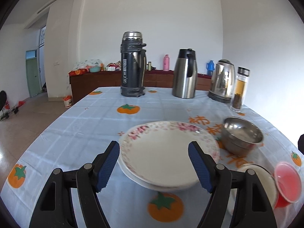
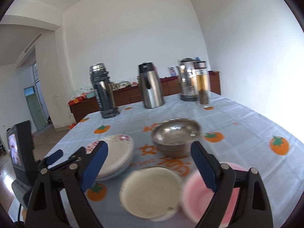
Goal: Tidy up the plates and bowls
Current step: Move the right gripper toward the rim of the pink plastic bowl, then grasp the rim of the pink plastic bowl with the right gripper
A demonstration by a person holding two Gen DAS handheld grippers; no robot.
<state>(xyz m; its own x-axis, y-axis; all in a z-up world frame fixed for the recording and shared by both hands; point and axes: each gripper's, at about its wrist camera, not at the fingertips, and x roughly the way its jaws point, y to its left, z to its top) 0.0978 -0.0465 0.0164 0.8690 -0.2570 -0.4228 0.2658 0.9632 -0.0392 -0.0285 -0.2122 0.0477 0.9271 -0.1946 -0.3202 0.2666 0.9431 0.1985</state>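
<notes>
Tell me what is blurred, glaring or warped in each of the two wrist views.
Left wrist view: the floral plates and steel bowl are smeared by motion, the far flasks stay sharp, and the fisheye bends the tablecloth edge. Right wrist view: the white bowl and pink bowl blur heavily, and strong light washes out the right wall and table edge.

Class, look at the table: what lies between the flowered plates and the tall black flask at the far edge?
Nothing but bare tablecloth with one printed orange, as the left wrist view shows, between the plates and the flask.
</notes>
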